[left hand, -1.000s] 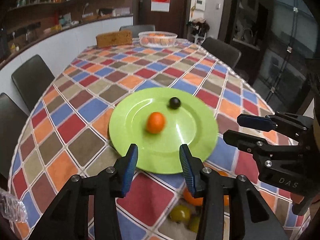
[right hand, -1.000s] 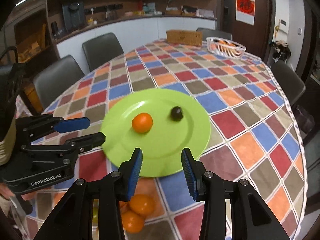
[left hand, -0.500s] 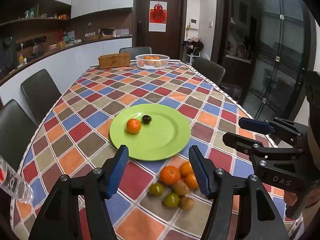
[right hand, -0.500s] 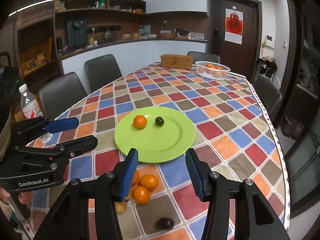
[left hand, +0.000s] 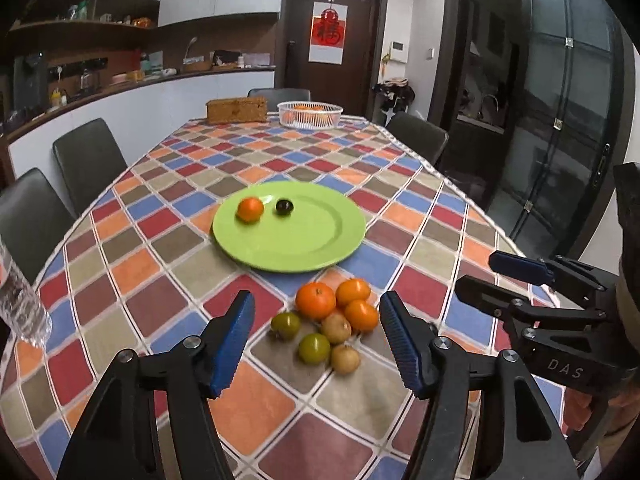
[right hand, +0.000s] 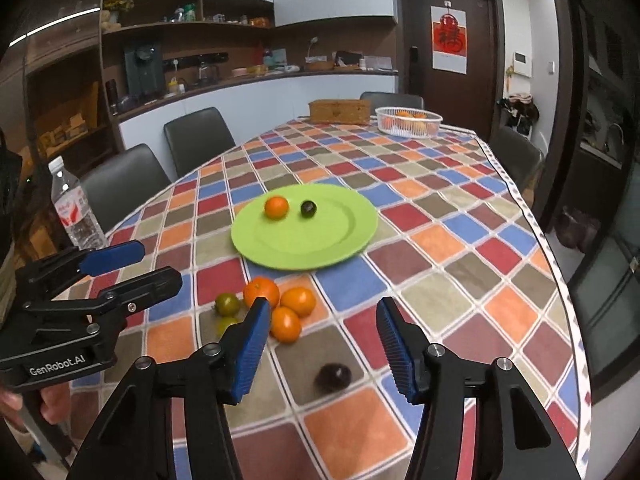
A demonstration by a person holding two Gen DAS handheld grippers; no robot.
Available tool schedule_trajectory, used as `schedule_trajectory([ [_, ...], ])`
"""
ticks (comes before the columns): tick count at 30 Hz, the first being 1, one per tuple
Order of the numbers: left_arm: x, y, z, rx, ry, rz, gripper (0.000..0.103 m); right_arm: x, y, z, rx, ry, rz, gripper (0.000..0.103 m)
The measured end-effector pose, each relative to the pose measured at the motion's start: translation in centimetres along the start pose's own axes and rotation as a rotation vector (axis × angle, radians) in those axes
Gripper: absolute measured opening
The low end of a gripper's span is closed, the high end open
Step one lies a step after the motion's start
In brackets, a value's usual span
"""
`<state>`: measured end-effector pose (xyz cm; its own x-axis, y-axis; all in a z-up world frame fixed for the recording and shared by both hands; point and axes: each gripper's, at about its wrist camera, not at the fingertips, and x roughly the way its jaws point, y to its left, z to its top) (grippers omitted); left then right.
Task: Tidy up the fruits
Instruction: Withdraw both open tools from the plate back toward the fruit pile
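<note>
A green plate (left hand: 304,254) (right hand: 320,254) on the checkered table holds an orange (left hand: 250,209) (right hand: 276,207) and a dark round fruit (left hand: 284,206) (right hand: 308,208). Nearer me lies a cluster of three oranges (left hand: 316,300) (right hand: 298,301), green fruits (left hand: 314,348) (right hand: 227,304) and brown fruits (left hand: 345,358). A dark fruit (right hand: 333,376) lies alone by the right gripper. My left gripper (left hand: 316,340) is open and empty above the cluster. My right gripper (right hand: 320,348) is open and empty, held to the cluster's right.
A white basket of oranges (left hand: 310,114) (right hand: 408,120) and a brown box (left hand: 236,109) (right hand: 340,110) stand at the table's far end. A water bottle (right hand: 76,208) (left hand: 16,300) stands at the near left edge. Dark chairs (right hand: 198,136) surround the table.
Both grippers have pulled back from over the plate toward the near table edge and opened wider. The fruit cluster and the lone dark fruit have come into view.
</note>
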<state>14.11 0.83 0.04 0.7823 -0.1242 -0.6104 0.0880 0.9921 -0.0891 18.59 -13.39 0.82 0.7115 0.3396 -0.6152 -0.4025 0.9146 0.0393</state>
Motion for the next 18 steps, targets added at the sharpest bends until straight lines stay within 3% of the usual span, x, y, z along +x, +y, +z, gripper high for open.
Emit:
schedule_trajectory([
  [12,1.9,-1.3,-3.5,0.044,0.056,0.011,0.063,1.0,-0.4,-3.3,0.006,0.059,-0.022,0.055],
  [18,3.4,-2.0,-4.4,0.057,0.102,-0.005,0.055,2.1,-0.4,-4.6,-0.014,0.098,-0.027,0.055],
])
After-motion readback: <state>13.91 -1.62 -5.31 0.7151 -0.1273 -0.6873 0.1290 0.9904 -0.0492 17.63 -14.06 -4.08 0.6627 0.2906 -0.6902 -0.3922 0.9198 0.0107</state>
